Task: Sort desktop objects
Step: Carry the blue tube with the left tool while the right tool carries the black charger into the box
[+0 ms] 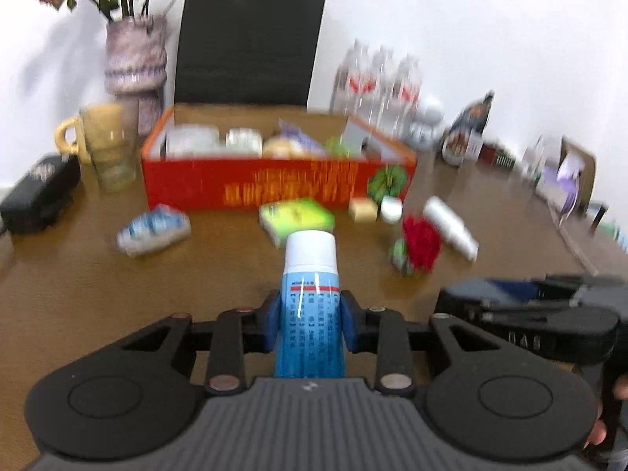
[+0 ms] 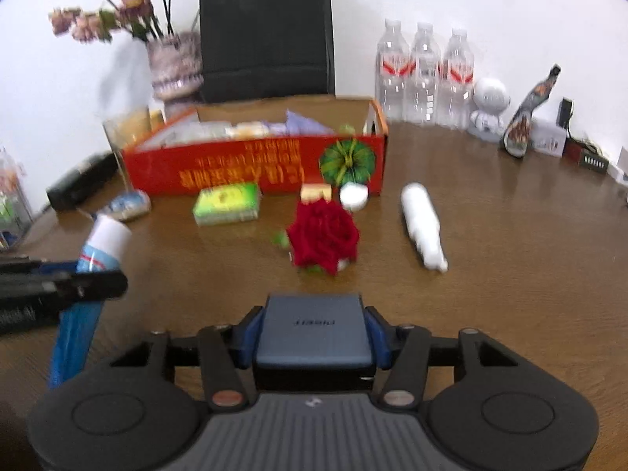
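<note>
My left gripper [image 1: 310, 316] is shut on a blue tube with a white cap [image 1: 311, 274], held above the brown table; the tube also shows at the left of the right wrist view [image 2: 98, 251]. My right gripper [image 2: 313, 329] is shut on a dark blue-grey box [image 2: 313, 333]. An open red box [image 2: 255, 165] with several items inside stands at the back. In front of it lie a green packet [image 2: 227, 202], a red rose [image 2: 324, 235], a white bottle [image 2: 422, 223], a small white jar [image 2: 354, 195], a small yellow-red box [image 2: 315, 192] and a blue-white packet [image 1: 155, 229].
A vase of flowers [image 2: 174, 62], a black bag [image 2: 267, 35], three water bottles [image 2: 424, 74], a white figurine [image 2: 488, 108] and a glass [image 2: 129, 137] stand along the back wall. A black box [image 1: 39, 192] lies at the far left. Bare table [image 2: 510, 259] shows to the right.
</note>
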